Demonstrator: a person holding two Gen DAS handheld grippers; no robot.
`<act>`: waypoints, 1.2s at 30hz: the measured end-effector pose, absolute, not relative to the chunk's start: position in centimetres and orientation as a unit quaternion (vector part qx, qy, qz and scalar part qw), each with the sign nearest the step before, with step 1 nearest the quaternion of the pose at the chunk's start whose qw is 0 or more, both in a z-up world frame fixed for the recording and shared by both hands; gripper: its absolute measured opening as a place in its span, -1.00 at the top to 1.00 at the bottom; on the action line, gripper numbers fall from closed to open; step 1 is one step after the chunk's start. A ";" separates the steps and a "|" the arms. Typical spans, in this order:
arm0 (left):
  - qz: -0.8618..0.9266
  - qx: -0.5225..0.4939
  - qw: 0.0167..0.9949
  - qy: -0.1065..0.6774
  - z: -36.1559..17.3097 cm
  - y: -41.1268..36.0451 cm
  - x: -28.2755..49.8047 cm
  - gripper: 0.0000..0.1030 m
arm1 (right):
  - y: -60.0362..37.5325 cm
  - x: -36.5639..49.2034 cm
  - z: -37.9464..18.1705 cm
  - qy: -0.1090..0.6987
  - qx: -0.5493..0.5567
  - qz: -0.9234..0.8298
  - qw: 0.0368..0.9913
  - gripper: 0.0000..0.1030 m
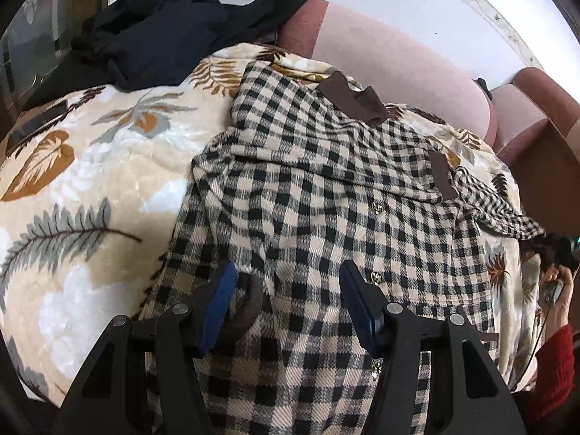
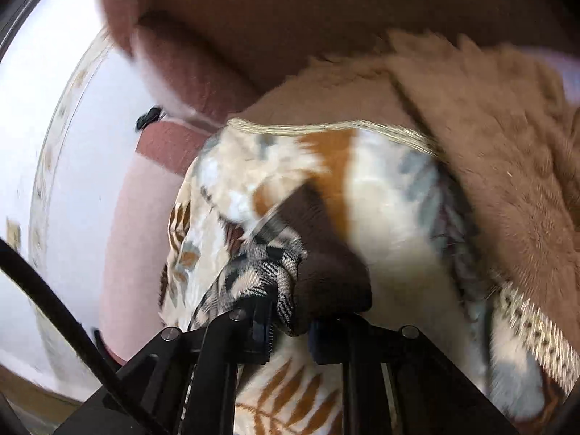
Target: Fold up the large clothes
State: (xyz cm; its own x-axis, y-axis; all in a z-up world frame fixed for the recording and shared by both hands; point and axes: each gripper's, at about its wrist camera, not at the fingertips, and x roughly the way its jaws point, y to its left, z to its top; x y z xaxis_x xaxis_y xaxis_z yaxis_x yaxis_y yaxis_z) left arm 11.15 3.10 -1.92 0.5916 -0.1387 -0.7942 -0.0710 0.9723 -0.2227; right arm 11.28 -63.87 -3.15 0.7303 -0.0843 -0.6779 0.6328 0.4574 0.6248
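A beige-and-black checked shirt (image 1: 308,188) with a brown collar (image 1: 353,99) and small buttons lies spread on a leaf-print blanket (image 1: 90,152). My left gripper (image 1: 288,286) hovers low over its lower front, blue pads wide apart and pressing on nothing; a brown cuff-like fold (image 1: 252,302) lies by the left pad. The shirt's right sleeve (image 1: 507,214) stretches to the frame's right edge. In the blurred right wrist view, my right gripper (image 2: 290,326) is shut on that sleeve's bunched end, checked cloth (image 2: 261,268) and brown cuff (image 2: 326,275), above the blanket (image 2: 380,195).
A black garment (image 1: 163,32) is heaped at the blanket's far left. A pink sofa back (image 1: 391,61) and armrest (image 1: 536,116) border the blanket. A hand (image 1: 560,282) in a red sleeve (image 1: 556,366) shows at right. A brown furry throw (image 2: 489,137) lies beside the blanket.
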 end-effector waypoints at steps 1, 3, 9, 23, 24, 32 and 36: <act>-0.021 -0.115 0.886 0.448 -1.8 3.3 11.4 -0.13 | -62.3 12.1 -1.9 0.294 0.445 -0.216 0.818 0.69; -0.025 -0.117 0.889 0.441 -1.5 3.8 12.0 -0.13 | -59.3 13.5 0.1 0.301 0.401 -0.199 0.842 0.69; -0.027 -0.134 0.900 0.415 -0.6 6.4 14.3 -0.13 | -43.6 19.9 4.4 0.335 0.255 -0.078 0.904 0.70; -0.016 -0.204 0.897 0.391 -1.6 11.7 14.7 -0.14 | -15.3 21.2 -5.6 0.478 -0.039 0.207 0.853 0.57; -0.017 -0.205 0.896 0.393 -1.6 11.5 14.9 -0.14 | -16.2 21.2 -5.4 0.486 -0.015 0.224 0.845 0.42; -0.043 -0.135 0.905 0.401 -0.6 5.5 15.9 -0.14 | -23.2 21.2 0.0 0.462 0.150 0.294 0.823 -0.36; -0.066 -0.053 0.910 0.405 -0.2 -0.4 16.9 -0.14 | -27.8 21.6 1.4 0.433 0.219 0.237 0.842 -0.47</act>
State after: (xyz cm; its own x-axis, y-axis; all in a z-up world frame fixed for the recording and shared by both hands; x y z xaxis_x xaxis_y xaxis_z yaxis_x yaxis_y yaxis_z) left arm 16.90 -0.36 -0.22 0.6632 -0.1625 -0.7306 0.0767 0.9858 -0.1496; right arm 21.64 -27.82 1.38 0.5133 0.5878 -0.6253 -0.2087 0.7923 0.5734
